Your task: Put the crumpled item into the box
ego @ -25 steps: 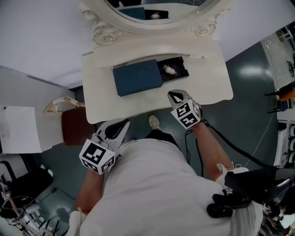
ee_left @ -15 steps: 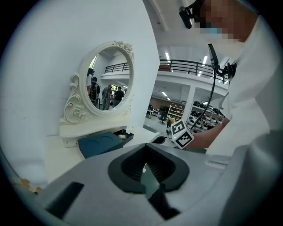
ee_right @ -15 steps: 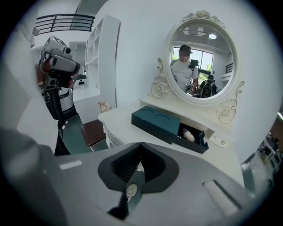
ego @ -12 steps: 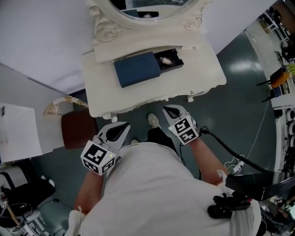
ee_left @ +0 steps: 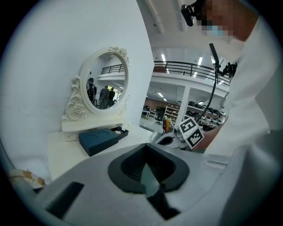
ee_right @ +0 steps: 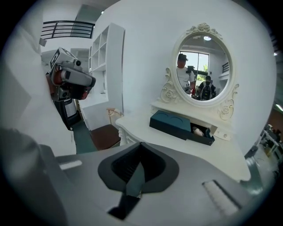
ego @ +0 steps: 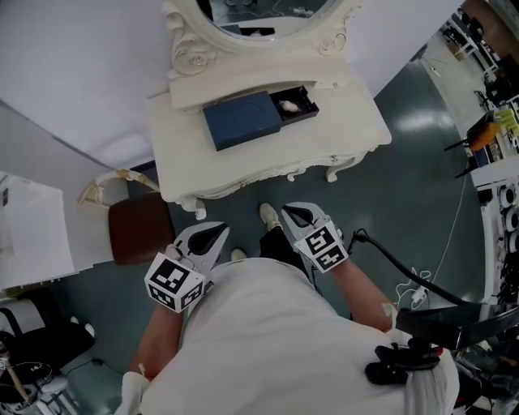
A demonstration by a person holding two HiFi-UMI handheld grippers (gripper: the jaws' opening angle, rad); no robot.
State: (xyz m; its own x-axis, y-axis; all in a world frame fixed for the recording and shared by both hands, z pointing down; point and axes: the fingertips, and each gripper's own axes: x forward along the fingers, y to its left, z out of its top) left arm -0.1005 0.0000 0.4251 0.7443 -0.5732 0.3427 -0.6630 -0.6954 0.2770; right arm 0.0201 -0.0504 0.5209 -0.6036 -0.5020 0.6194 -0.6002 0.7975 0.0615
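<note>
**A:** Seat (ego: 139, 229) at far left, brown, beside the white dressing table (ego: 345, 134); now, the tongs?

**B:** Left gripper (ego: 212, 237) hangs low by the person's body, off the table's front edge, over the dark floor; its own view shows the left gripper's pads pressed together with nothing between them (ee_left: 148, 176).

**A:** And up on the table?

**B:** Dark blue box (ego: 242, 120) lies on the tabletop below the oval mirror (ego: 259, 16); its right end stands open.

**A:** The white scrap?

**B:** Crumpled item (ego: 289, 105) sits inside that open end, pale against the dark lining; the right gripper view shows it there too, in the box's exposed end (ee_right: 199, 131).

**A:** So neither tong is near it?

**B:** Well apart, both of them; the right gripper (ego: 293, 216) hovers just right of a white shoe (ego: 269, 215), short of the table's carved edge; its jaws are closed tight on nothing (ee_right: 135, 176); a black cable (ego: 405, 259) trails off from it to the right.
</note>
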